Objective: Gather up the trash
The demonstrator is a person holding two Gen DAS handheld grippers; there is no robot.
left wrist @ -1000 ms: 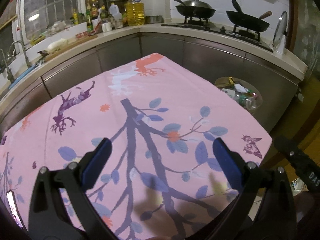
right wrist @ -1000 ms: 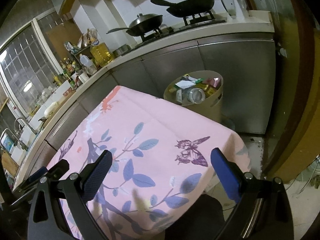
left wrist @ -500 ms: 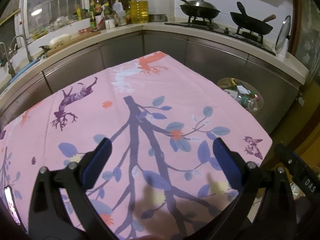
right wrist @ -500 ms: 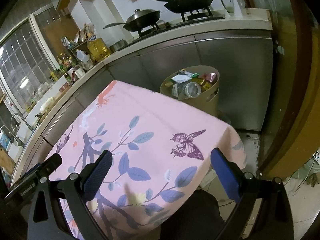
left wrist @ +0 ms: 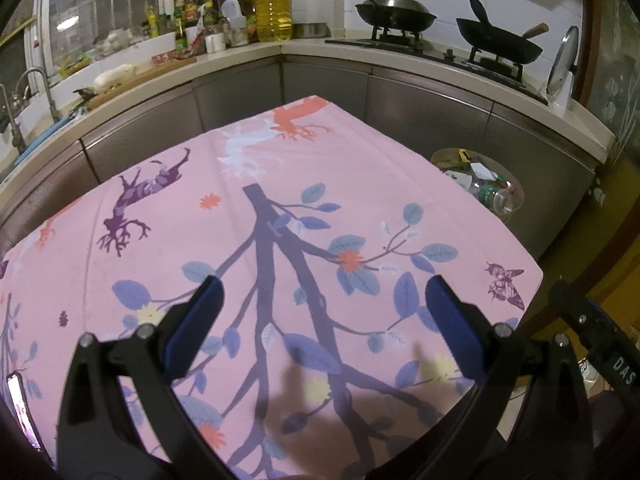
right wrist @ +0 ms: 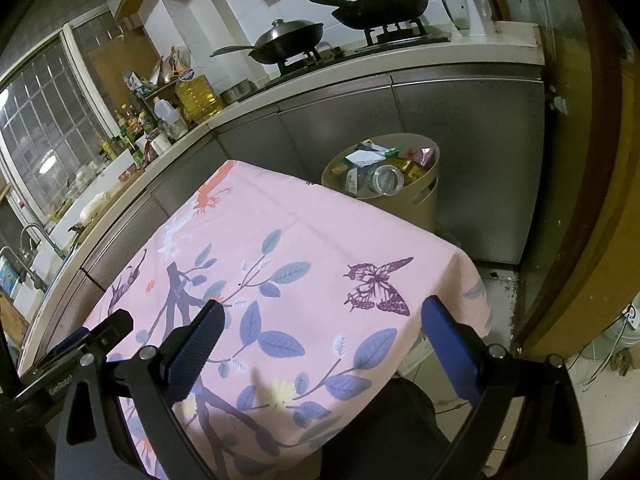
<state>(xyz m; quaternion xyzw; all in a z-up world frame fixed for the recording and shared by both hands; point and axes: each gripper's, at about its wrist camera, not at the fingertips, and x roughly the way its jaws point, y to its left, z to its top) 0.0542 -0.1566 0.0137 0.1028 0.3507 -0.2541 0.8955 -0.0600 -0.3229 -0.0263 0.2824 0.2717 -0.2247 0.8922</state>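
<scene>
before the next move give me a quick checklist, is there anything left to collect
1. Left gripper empty and open: ok, wide jaws, nothing between them.
2. Right gripper empty and open: ok, same.
3. Tablecloth free of trash: ok in the area both views show; the near edge behind the grippers is hidden, cannot tell.
4. Bin upright on the floor beside the table: ok.
5. Room in the bin: not ok, a bottle and wrappers reach the rim.
6. Trash on the floor: cannot tell; only the tiles to the right of the table show, and no clear trash piece shows on them.
</scene>
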